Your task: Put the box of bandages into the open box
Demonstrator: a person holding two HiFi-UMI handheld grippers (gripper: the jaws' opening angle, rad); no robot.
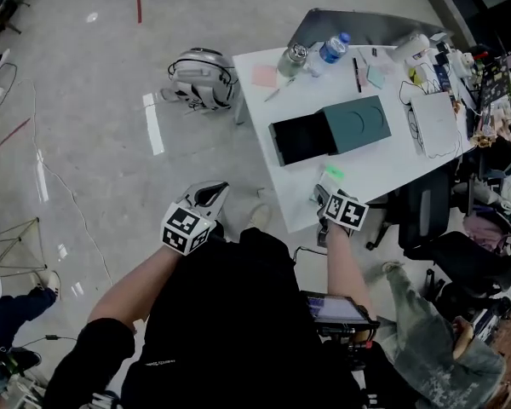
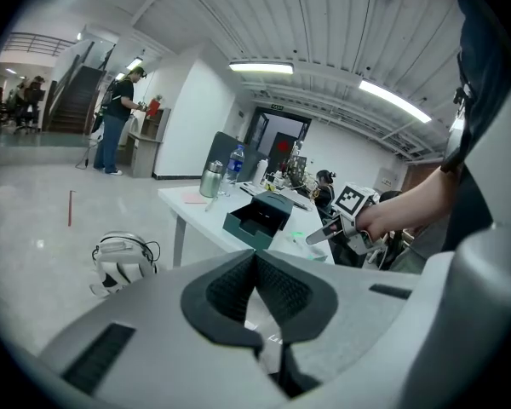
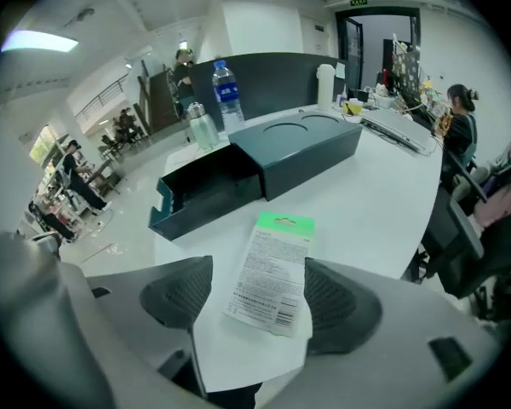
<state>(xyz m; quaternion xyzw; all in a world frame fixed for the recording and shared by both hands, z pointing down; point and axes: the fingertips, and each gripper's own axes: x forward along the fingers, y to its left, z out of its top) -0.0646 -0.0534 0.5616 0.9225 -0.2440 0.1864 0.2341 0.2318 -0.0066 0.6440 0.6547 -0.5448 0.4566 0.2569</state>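
The box of bandages (image 3: pixel 272 271), a flat white pack with a green top, lies on the white table (image 3: pixel 366 203) near its front edge. My right gripper (image 3: pixel 260 271) points down over it, open, one jaw on each side of the pack. In the head view the pack (image 1: pixel 332 175) shows just beyond the right gripper (image 1: pixel 324 198). Farther back stands the open box (image 1: pixel 300 139), a dark drawer pulled out of its teal sleeve (image 1: pixel 358 123). My left gripper (image 1: pixel 209 194) hangs off the table's left side over the floor, shut with nothing in it (image 2: pixel 255 258).
A white and grey bag (image 1: pixel 203 77) lies on the floor left of the table. A water bottle (image 1: pixel 332 48), a steel flask (image 1: pixel 293 58), a pink note (image 1: pixel 265 76), a pen and a white notebook (image 1: pixel 434 122) sit at the table's back. Office chairs (image 1: pixel 426 211) stand at the right.
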